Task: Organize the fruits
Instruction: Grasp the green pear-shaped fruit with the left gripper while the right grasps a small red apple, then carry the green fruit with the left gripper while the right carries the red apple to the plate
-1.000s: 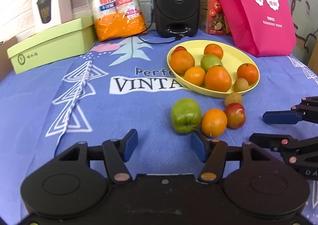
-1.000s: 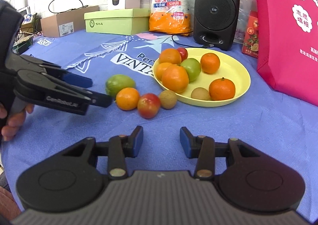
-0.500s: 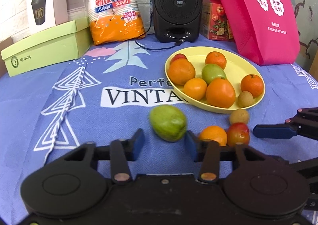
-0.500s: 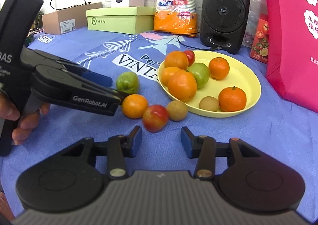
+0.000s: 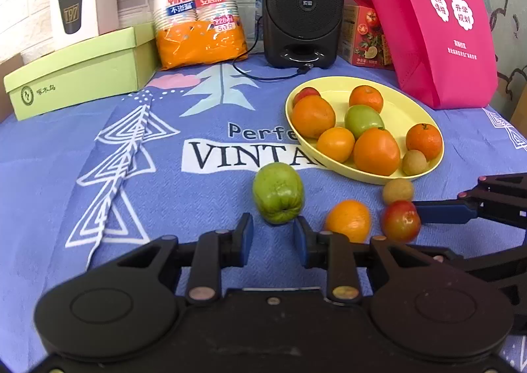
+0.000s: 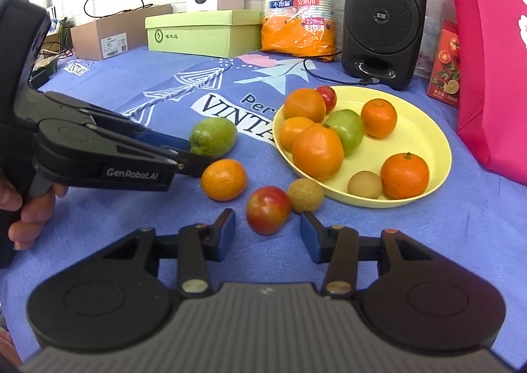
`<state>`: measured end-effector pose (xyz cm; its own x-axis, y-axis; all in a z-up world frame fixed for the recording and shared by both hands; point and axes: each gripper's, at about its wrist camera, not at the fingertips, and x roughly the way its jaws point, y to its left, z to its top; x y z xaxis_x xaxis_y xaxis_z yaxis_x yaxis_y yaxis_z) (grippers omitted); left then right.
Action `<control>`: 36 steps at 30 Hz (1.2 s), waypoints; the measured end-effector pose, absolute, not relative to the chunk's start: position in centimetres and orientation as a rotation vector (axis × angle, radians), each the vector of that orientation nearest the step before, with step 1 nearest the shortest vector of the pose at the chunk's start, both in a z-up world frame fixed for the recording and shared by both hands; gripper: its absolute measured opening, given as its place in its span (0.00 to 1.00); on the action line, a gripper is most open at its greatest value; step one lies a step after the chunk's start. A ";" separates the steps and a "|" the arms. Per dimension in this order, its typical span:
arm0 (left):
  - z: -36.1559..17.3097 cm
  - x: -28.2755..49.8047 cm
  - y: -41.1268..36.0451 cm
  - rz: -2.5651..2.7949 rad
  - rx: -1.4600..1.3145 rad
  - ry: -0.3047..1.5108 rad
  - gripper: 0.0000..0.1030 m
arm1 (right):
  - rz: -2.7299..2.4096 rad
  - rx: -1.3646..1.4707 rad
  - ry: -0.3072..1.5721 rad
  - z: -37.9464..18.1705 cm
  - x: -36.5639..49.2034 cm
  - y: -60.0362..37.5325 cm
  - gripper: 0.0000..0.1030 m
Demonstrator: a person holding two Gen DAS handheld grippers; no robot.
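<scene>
Both wrist views look low and close across the surface (image 5: pixel 66 175) toward the back; both share the yellow plate (image 5: pixel 395 102) (image 6: pixel 425 129) and speaker (image 5: pixel 303 4) (image 6: pixel 383 15).

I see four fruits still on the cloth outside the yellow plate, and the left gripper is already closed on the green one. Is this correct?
Not quite. The left gripper is open: in the left wrist view its fingers stand apart just in front of the green fruit, not holding it. The rest is right: four fruits lie on the cloth outside the yellow plate.
</scene>
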<state>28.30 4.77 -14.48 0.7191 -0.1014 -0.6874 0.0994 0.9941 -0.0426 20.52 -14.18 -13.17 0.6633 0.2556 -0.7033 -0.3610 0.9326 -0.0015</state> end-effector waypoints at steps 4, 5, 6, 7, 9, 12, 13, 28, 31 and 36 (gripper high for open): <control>-14.4 28.9 4.3 -0.125 -0.005 0.760 0.29 | 0.362 -0.140 0.764 -13.2 20.6 -14.1 0.30; -14.4 29.1 4.2 -0.128 -0.008 0.761 0.30 | 0.361 -0.136 0.763 -13.2 20.6 -14.2 0.27; -14.4 29.2 4.2 -0.128 -0.010 0.762 0.30 | 0.361 -0.129 0.762 -13.1 20.5 -14.3 0.27; -14.4 29.4 4.2 -0.129 -0.015 0.760 0.31 | 0.360 -0.125 0.762 -13.1 20.4 -14.4 0.27; -14.5 29.7 4.4 -0.127 -0.034 0.756 0.36 | 0.357 -0.119 0.761 -13.1 20.1 -14.6 0.27; -14.6 30.4 4.9 -0.125 -0.078 0.751 0.46 | 0.359 -0.112 0.760 -13.0 19.6 -14.8 0.27; -14.6 30.6 5.1 -0.126 -0.095 0.750 0.48 | 0.360 -0.111 0.760 -13.0 19.5 -14.9 0.27; -14.5 30.5 4.5 -0.127 -0.057 0.761 0.41 | 0.360 -0.103 0.758 -12.7 18.4 -15.4 0.27; -14.3 30.1 4.5 -0.124 -0.054 0.765 0.41 | 0.358 -0.100 0.758 -12.7 18.2 -15.5 0.27; -13.8 29.2 4.7 -0.127 -0.070 0.772 0.41 | 0.350 -0.101 0.756 -12.4 17.3 -15.9 0.27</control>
<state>29.24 4.68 -13.84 0.7092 -0.1396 -0.6910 0.0885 0.9901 -0.1092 17.28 -15.92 -12.42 0.6728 0.2745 -0.6870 -0.3466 0.9373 0.0350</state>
